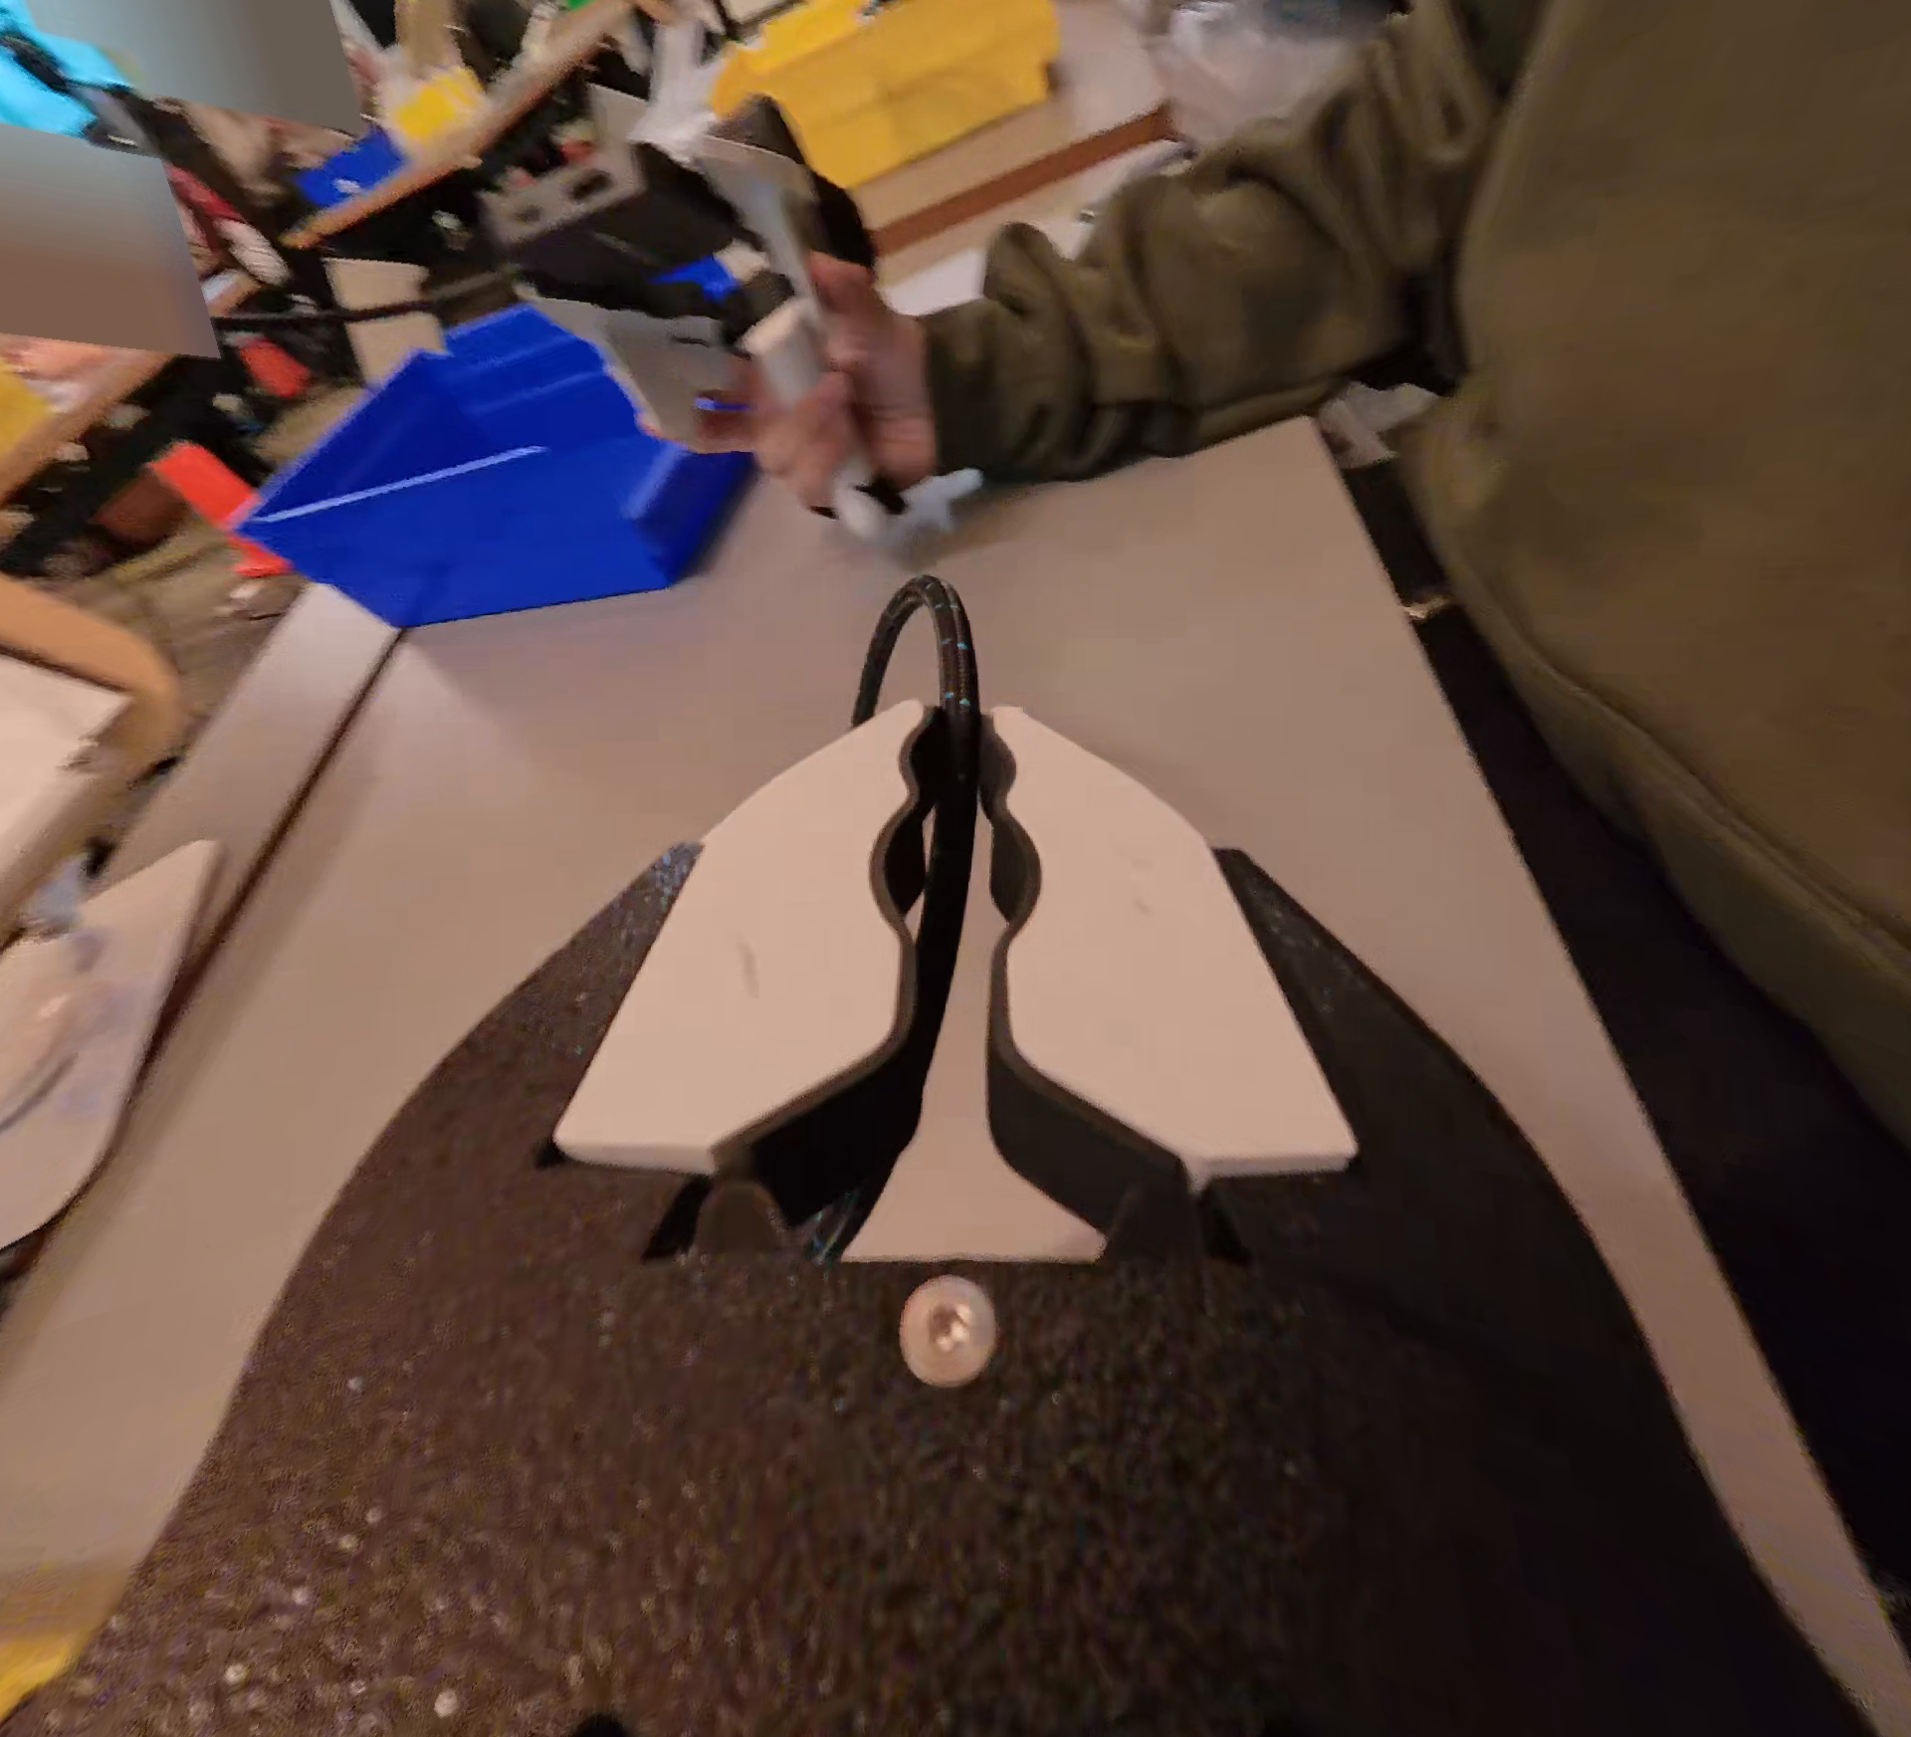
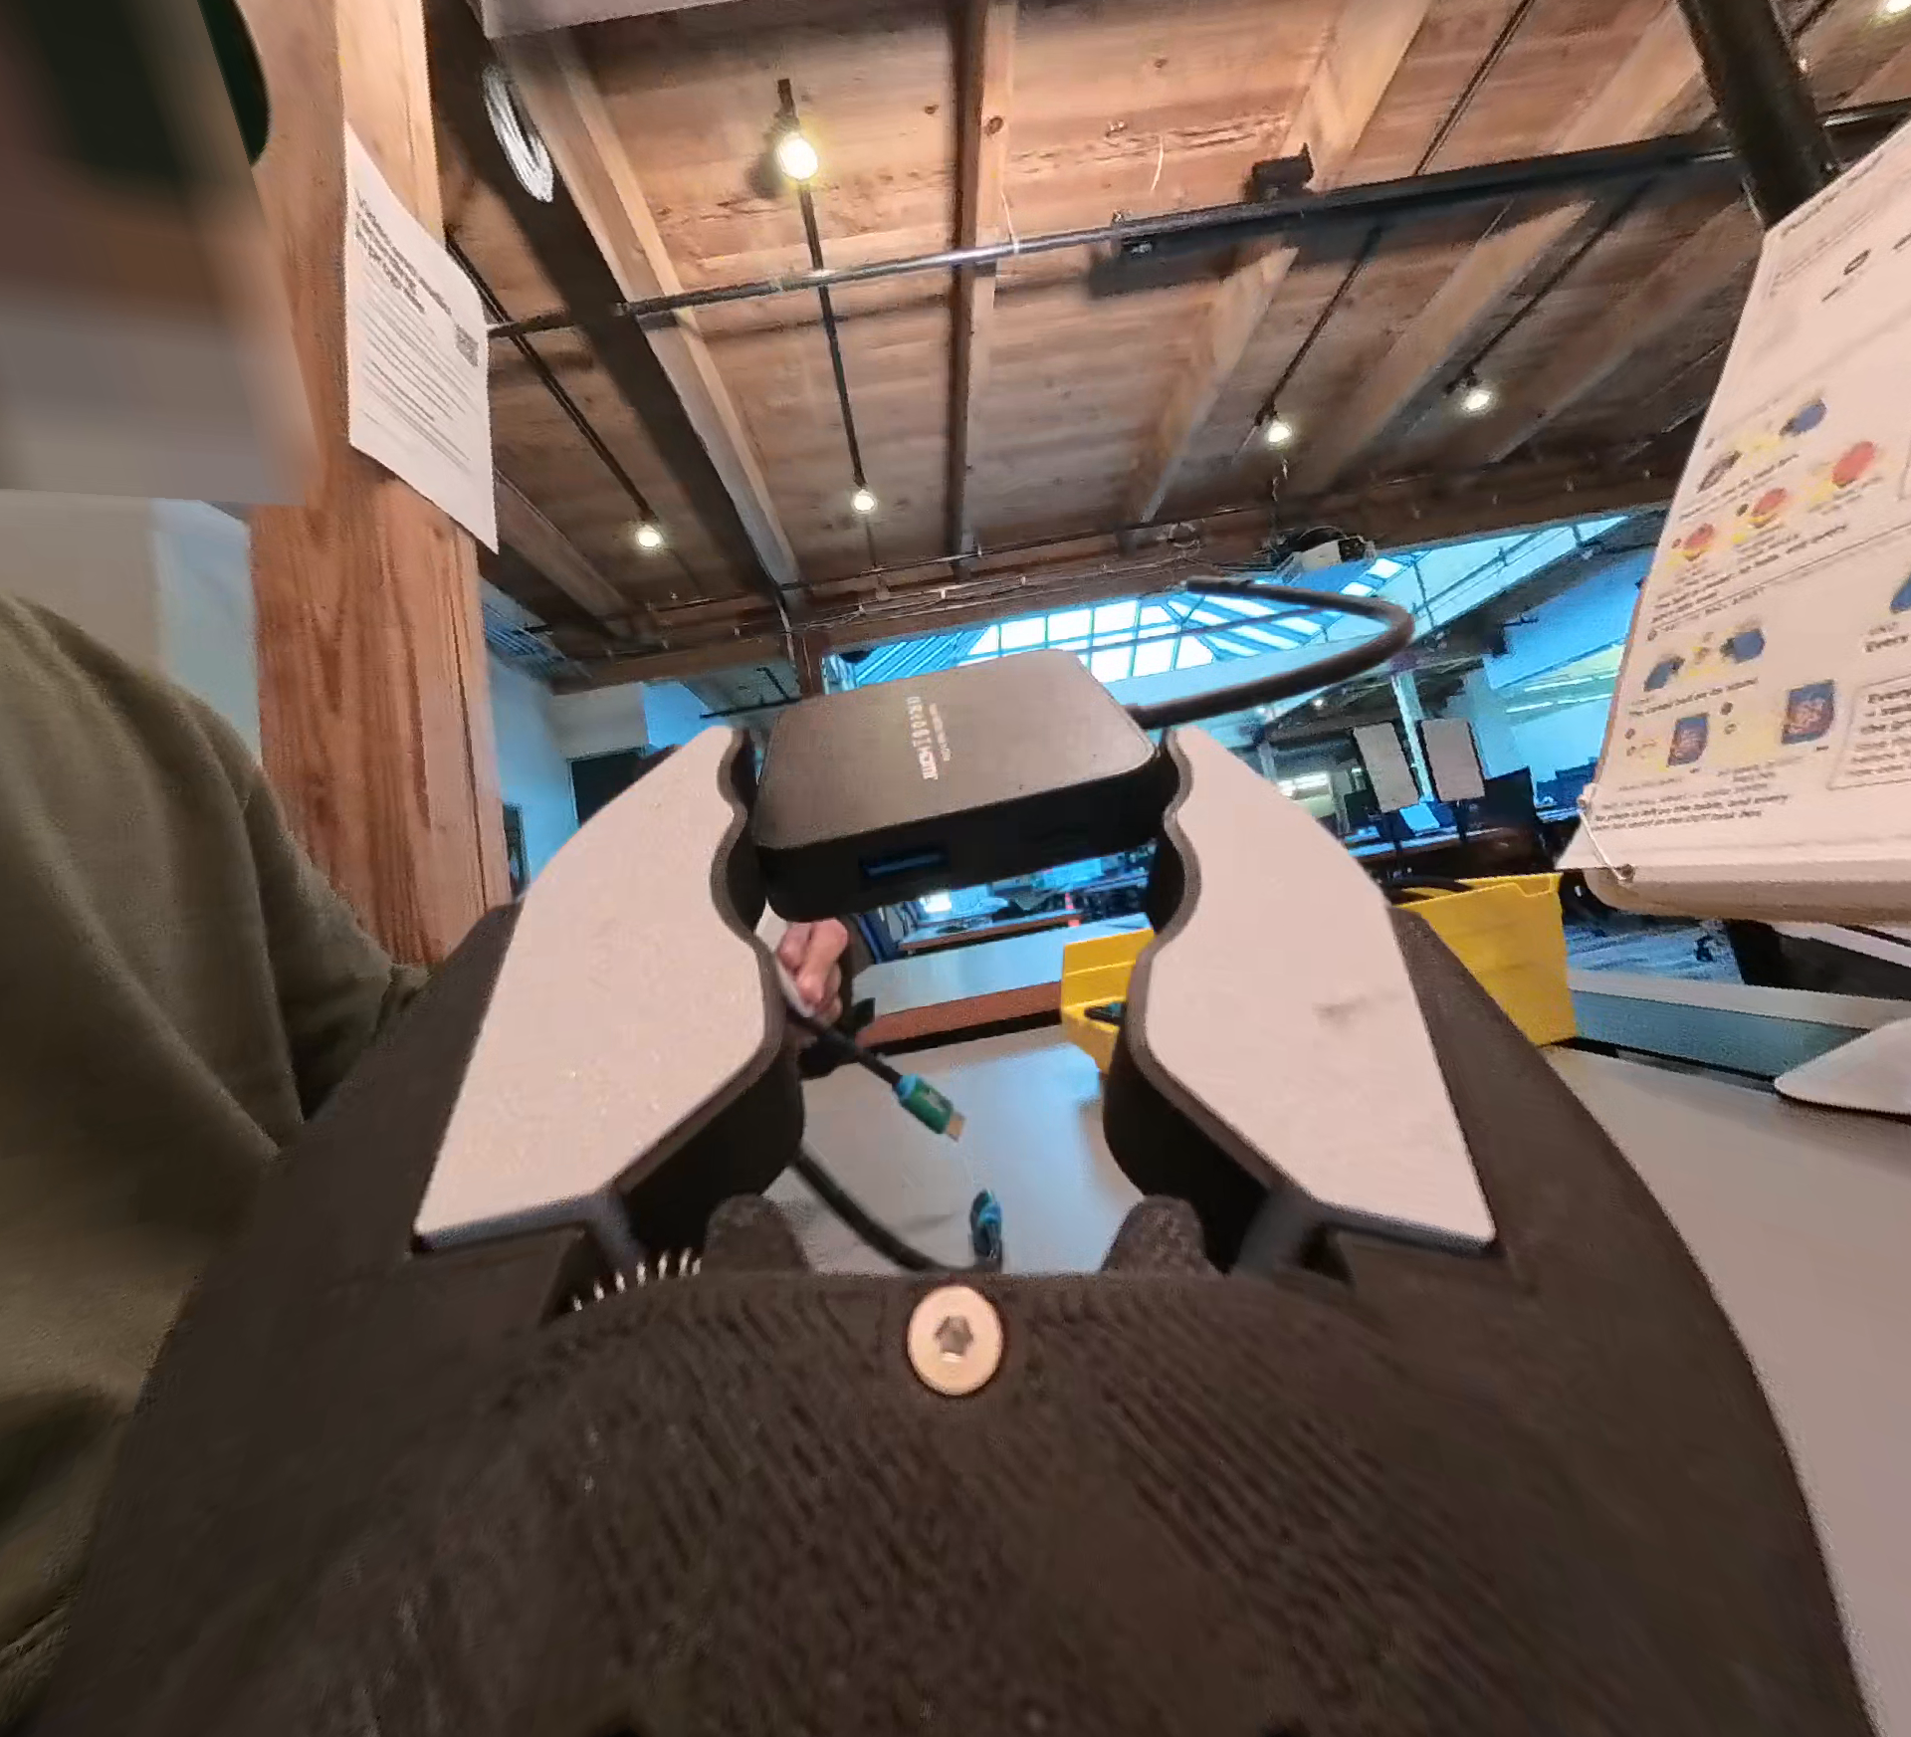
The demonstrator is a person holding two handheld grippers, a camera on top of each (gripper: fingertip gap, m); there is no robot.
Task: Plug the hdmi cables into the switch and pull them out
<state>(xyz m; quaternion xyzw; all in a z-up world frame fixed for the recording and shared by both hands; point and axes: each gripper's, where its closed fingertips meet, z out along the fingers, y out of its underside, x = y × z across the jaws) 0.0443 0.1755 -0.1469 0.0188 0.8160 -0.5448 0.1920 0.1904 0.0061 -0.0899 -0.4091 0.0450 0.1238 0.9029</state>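
My left gripper (image 1: 957, 724) is shut on a black braided HDMI cable (image 1: 943, 643), which loops up above the fingertips over the grey table (image 1: 1189, 653). My right gripper (image 2: 957, 762) is shut on the black switch (image 2: 946, 757) and holds it in the air, tilted up toward the ceiling. The switch's own black lead (image 2: 1334, 648) curls out to the right. Below the jaws a teal-ended HDMI plug (image 2: 928, 1103) hangs free near a hand (image 2: 812, 958). A second teal plug (image 2: 988, 1222) lies on the table. The switch shows blurred in the left wrist view (image 1: 564, 203).
A blue bin (image 1: 486, 488) stands on the table's far left and yellow bins (image 1: 920, 33) on a table behind. A person's olive sleeve (image 1: 1241, 312) fills the right. In the right wrist view are a yellow bin (image 2: 1499, 943), a white sign board (image 2: 1758, 550) and a wooden post (image 2: 352, 653).
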